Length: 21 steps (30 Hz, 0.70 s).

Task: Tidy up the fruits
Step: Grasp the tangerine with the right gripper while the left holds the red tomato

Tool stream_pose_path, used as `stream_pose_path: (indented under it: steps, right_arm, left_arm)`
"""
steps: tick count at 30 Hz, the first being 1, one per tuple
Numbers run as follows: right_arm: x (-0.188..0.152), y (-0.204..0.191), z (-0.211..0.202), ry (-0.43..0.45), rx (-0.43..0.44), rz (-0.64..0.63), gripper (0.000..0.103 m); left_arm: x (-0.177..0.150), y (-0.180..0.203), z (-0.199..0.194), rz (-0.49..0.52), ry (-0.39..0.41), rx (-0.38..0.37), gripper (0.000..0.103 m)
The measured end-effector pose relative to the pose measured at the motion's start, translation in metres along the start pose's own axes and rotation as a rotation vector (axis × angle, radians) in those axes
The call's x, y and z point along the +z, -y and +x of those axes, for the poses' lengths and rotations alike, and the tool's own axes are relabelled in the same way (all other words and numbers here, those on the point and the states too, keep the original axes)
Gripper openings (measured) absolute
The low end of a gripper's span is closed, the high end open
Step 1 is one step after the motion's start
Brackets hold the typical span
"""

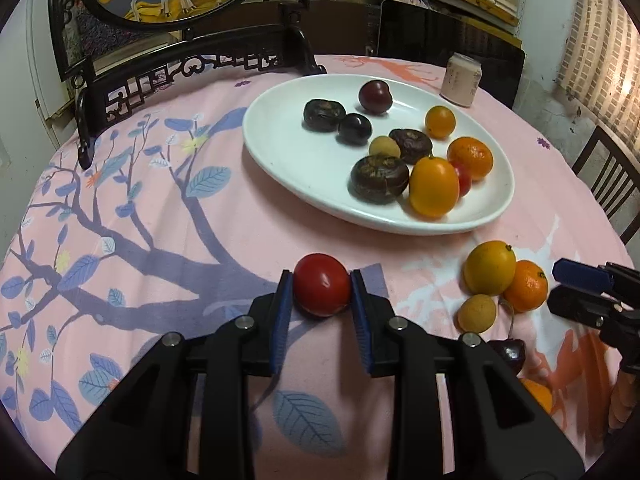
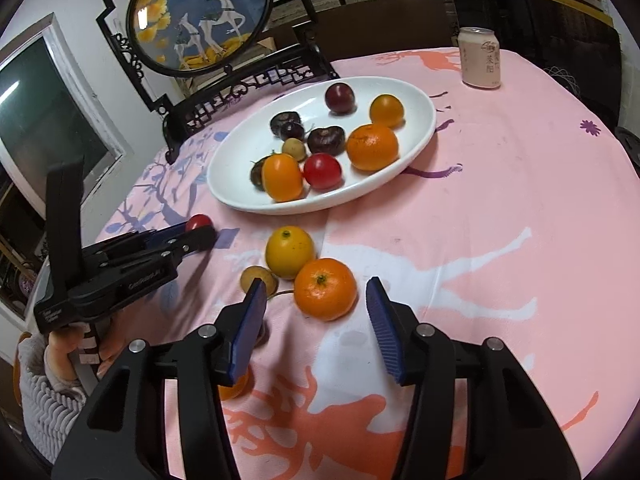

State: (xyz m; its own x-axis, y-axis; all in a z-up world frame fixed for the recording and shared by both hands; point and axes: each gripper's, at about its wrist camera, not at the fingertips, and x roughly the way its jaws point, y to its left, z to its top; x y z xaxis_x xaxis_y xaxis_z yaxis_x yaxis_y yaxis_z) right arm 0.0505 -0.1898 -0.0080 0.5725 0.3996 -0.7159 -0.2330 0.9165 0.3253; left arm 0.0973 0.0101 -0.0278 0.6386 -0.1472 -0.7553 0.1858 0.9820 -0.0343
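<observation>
My left gripper (image 1: 322, 280) is shut on a red tomato (image 1: 322, 285) that rests on the pink cloth in front of the white plate (image 1: 280, 152); it also shows in the right wrist view (image 2: 199, 222). My right gripper (image 2: 316, 304) is open, its fingers either side of an orange mandarin (image 2: 325, 289) without touching it. A yellow citrus (image 2: 289, 252) and a small tan longan (image 2: 258, 279) lie beside the mandarin. The plate (image 2: 416, 128) holds several dark, orange and red fruits.
A pink drink can (image 2: 480, 58) stands at the far side of the table. A black carved stand with a round deer painting (image 2: 200, 16) stands behind the plate. Another orange fruit (image 2: 236, 386) and a dark cherry (image 1: 507, 354) lie near my right fingers.
</observation>
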Motion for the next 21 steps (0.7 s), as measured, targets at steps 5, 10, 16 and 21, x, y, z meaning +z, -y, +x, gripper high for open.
stream_pose_path:
  steps: [5,10,16,21]
  right_arm:
    - [-0.002,0.0,0.011,-0.014,-0.03,-0.002,0.044]
    - [-0.005,-0.007,0.02,-0.021,-0.063,-0.038,0.042]
    - [-0.002,-0.001,0.024,-0.017,-0.053,-0.014,0.04]
    - [-0.002,-0.004,0.028,-0.018,-0.058,-0.026,0.04]
  left_arm:
    - [-0.001,0.003,0.001,0.016,0.002,0.015,0.029]
    - [-0.002,0.006,0.002,0.033,0.005,0.03,0.029]
    - [-0.002,0.003,0.004,0.017,-0.006,0.014,0.029]
    - [-0.002,0.0,0.006,0.003,-0.013,-0.001,0.029]
